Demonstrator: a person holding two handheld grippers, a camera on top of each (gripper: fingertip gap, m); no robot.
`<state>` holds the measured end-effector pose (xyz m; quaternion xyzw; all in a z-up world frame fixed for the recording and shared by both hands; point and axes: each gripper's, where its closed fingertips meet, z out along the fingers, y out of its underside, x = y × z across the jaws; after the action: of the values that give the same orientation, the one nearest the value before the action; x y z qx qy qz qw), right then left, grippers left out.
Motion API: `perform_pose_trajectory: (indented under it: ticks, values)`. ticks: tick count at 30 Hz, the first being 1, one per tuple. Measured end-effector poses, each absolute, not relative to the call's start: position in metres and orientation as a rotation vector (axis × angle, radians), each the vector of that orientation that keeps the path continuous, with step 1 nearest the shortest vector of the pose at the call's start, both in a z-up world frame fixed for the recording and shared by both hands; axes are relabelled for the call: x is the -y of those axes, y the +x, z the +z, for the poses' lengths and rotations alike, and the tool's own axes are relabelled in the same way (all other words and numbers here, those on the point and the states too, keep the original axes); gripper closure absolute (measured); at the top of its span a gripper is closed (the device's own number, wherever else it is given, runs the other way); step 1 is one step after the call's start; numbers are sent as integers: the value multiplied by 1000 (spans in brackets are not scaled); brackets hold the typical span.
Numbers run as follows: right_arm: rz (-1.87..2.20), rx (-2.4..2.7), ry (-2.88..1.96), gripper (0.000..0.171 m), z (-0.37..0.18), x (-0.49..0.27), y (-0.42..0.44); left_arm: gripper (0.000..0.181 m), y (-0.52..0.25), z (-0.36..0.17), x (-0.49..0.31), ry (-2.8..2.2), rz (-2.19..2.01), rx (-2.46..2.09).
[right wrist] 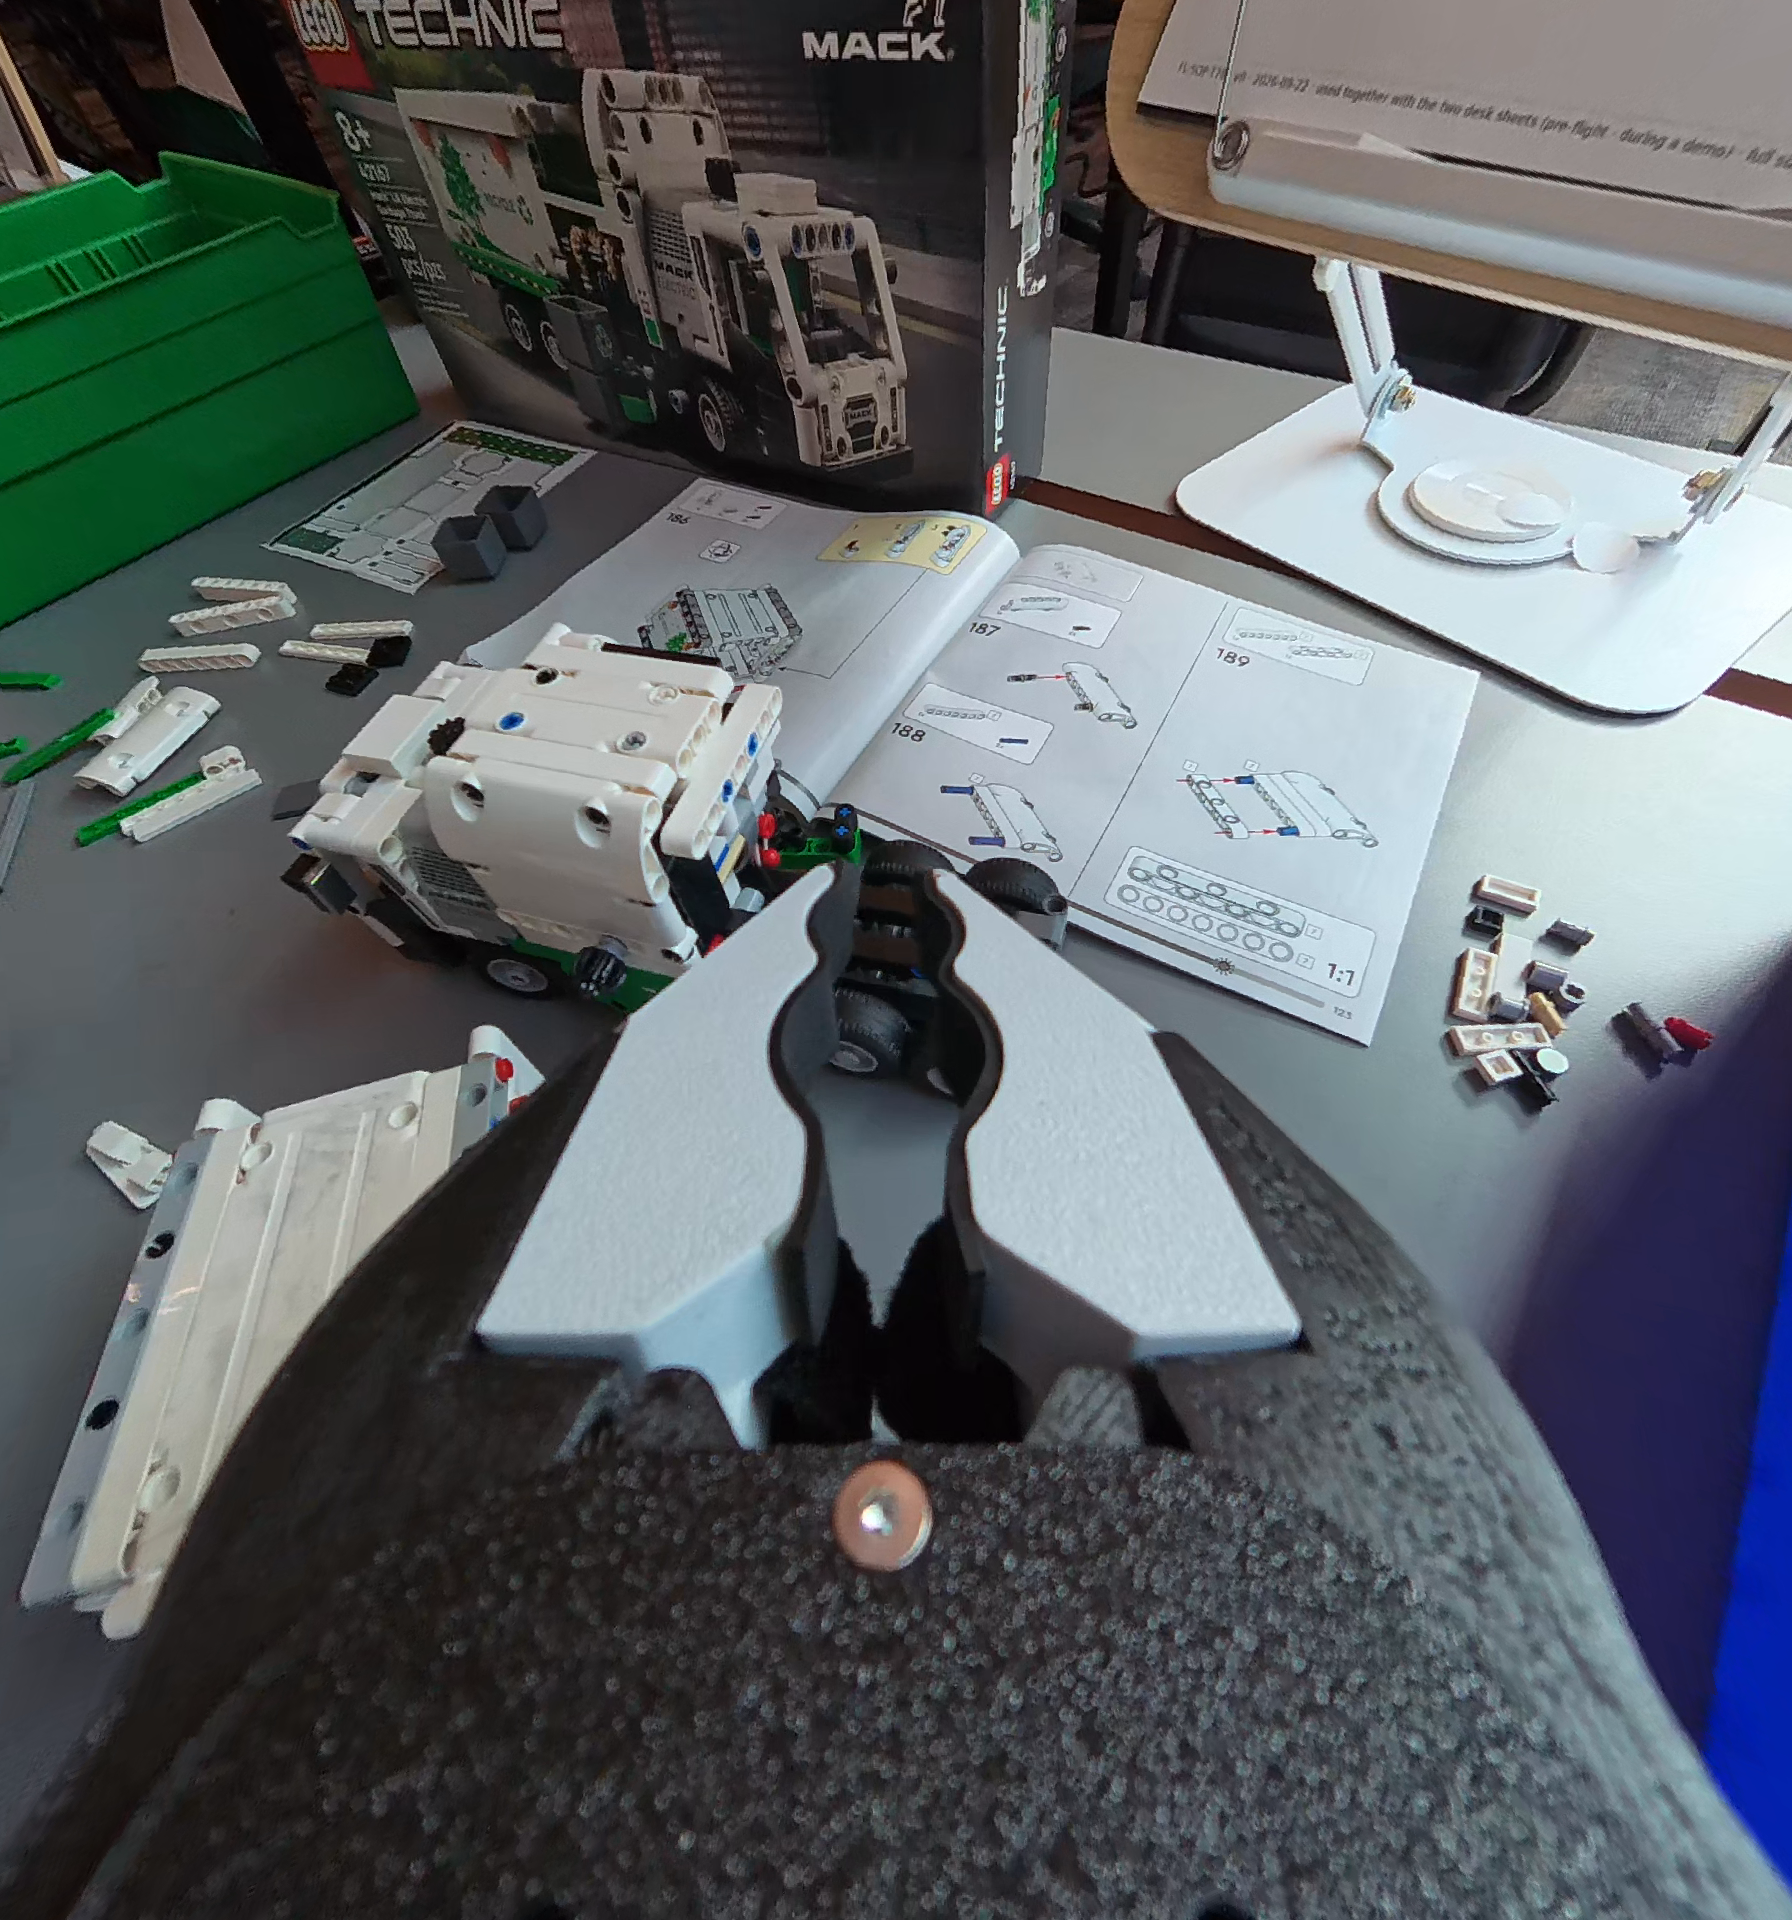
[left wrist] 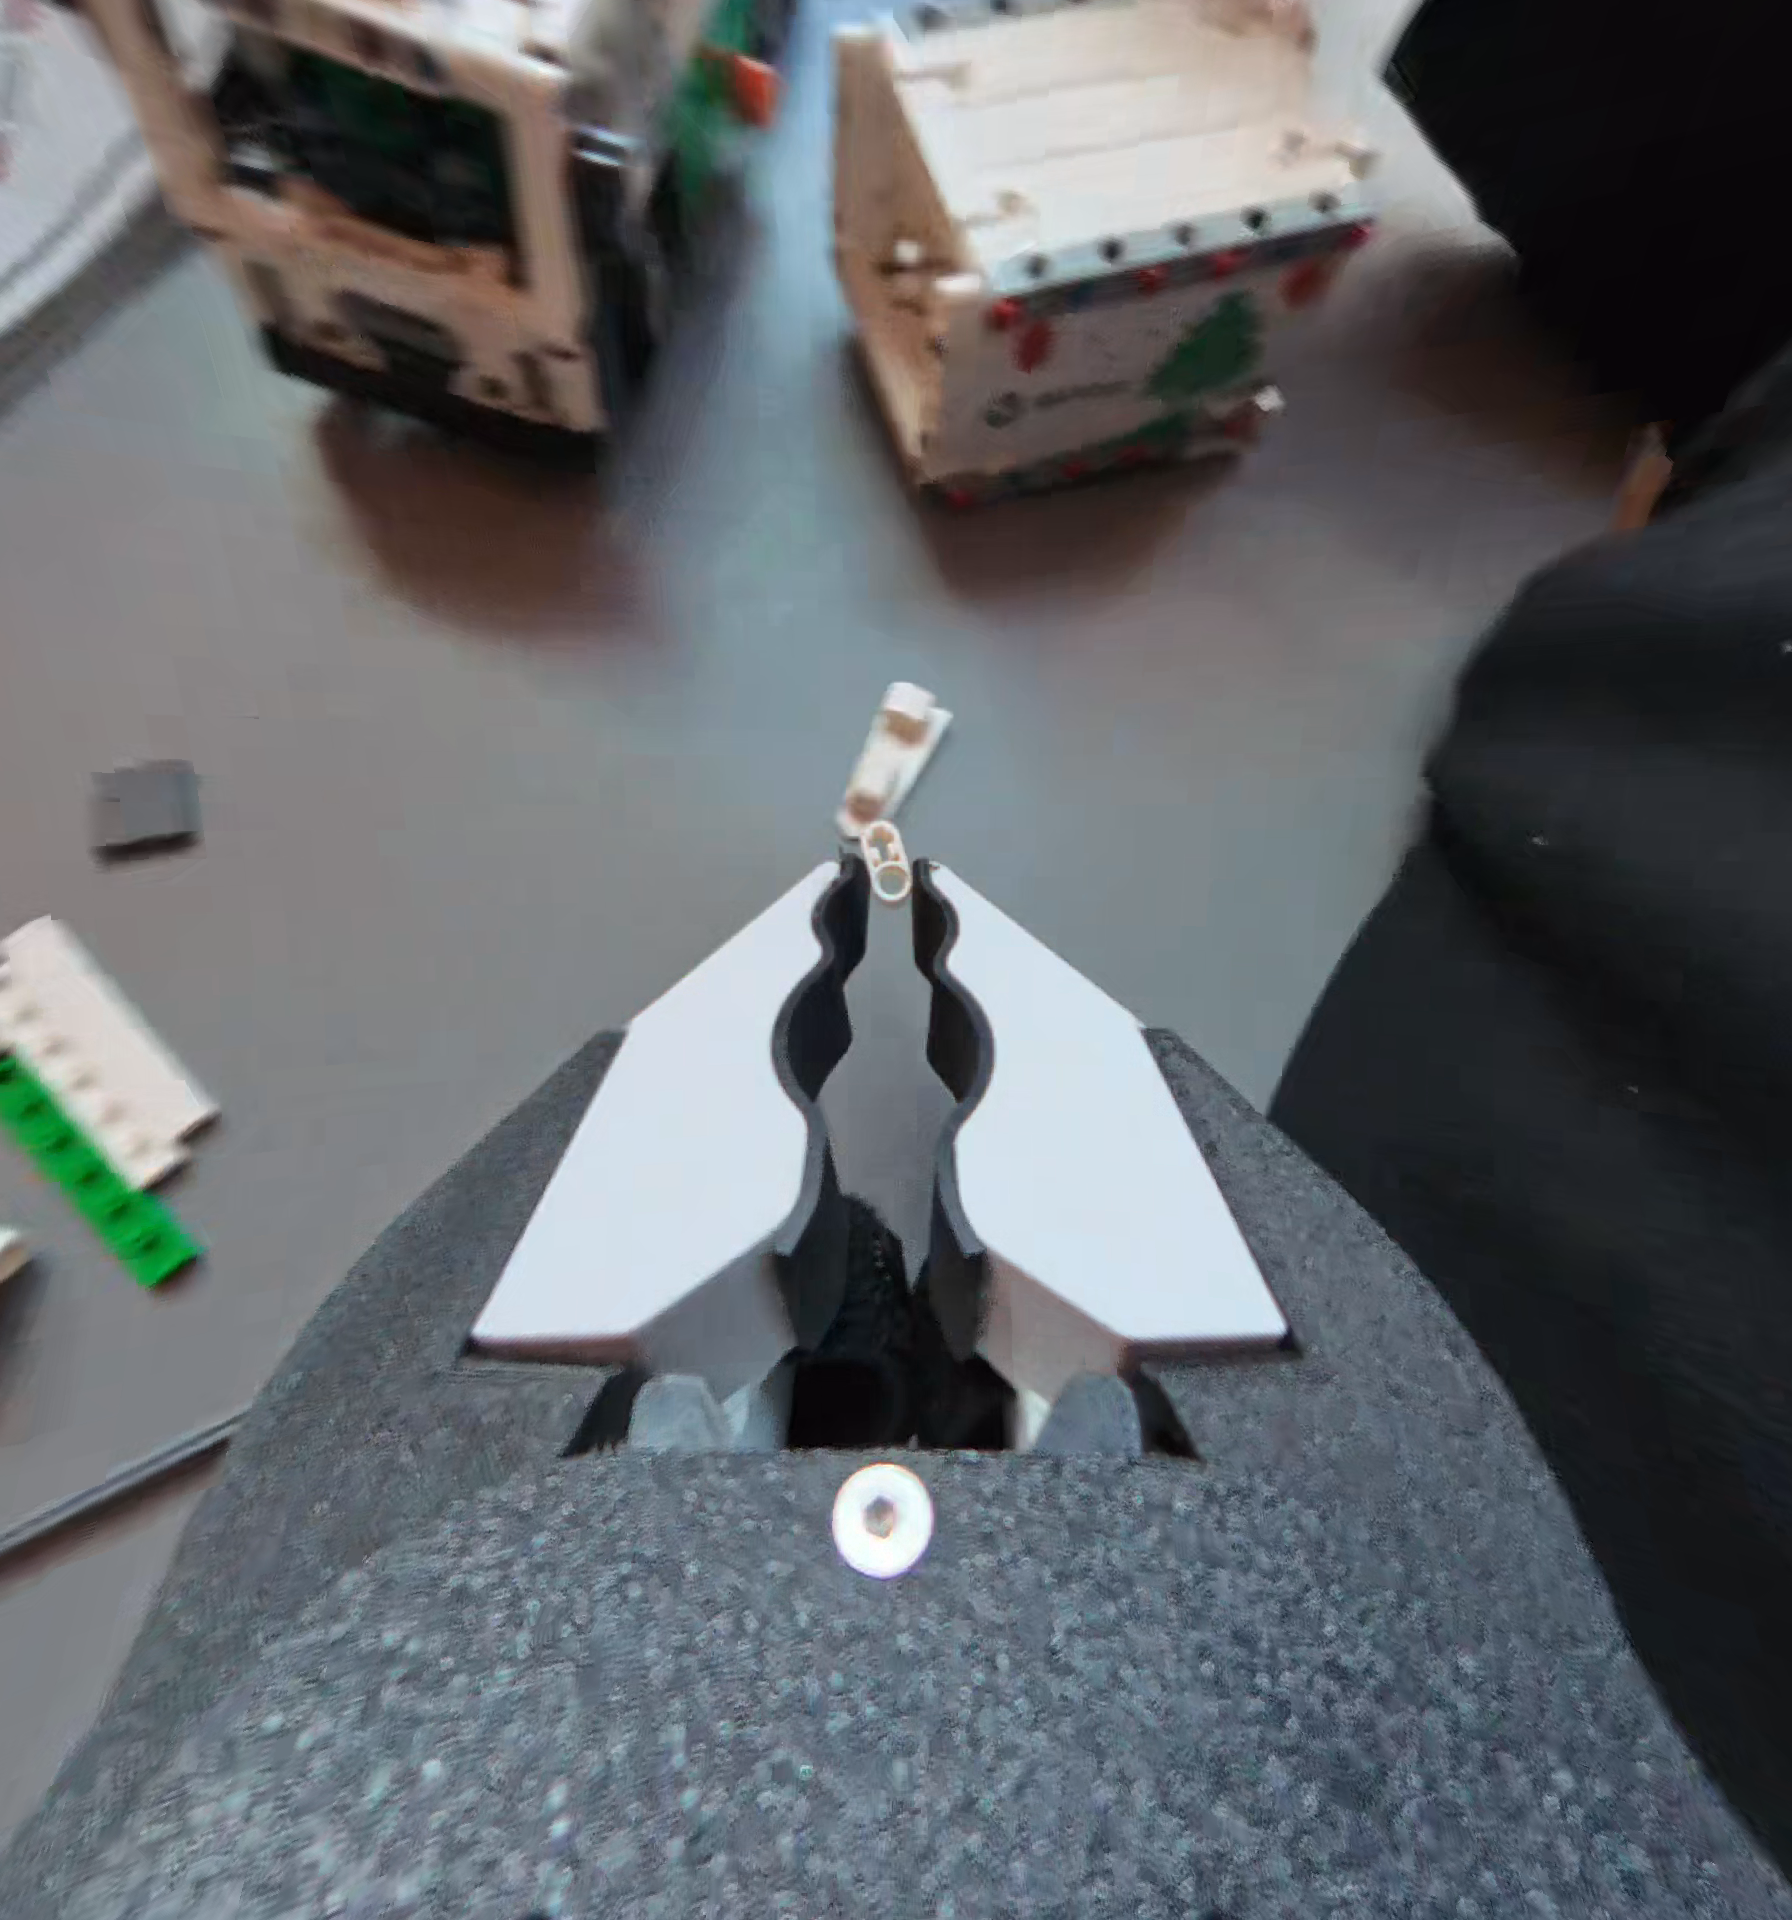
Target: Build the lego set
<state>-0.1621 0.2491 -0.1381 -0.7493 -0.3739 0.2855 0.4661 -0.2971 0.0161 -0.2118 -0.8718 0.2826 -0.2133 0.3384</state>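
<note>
Step in hand, judged: fetching a small part for the truck. The left tool [left wrist: 887, 875] pinches 1 small white connector [left wrist: 888, 871] at its tips, held above the dark table [left wrist: 559, 644], just near of 1 white piece [left wrist: 897, 753] lying there. The right tool [right wrist: 887, 883] hovers narrowly spread, empty, over the truck's rear wheels. In view: 1 truck cab and chassis [right wrist: 549, 800], 1 white body panel assembly [right wrist: 248, 1299], 1 open manual [right wrist: 1131, 727], 1 box [right wrist: 705, 229], 1 green bin [right wrist: 144, 353]. Next move likely calls for aligning the connector with its hole.
</note>
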Motion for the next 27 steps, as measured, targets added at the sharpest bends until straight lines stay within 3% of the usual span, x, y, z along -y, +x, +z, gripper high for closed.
perform_pose_trajectory:
  ticks: [12, 18, 27]
  values:
    - [624, 764, -1915, 158, -131, -248, -107, 175, -276, -236, -10, -2302, -394, -1016]
    - [412, 720, -2054, 153, -163, -244, -47, 175, -269, -237, -10, -2259, -348, -1071]
    - [526, 1041, -2188, 150, -210, -172, -39, 160, -268, -218, -19, -2200, -454, -958]
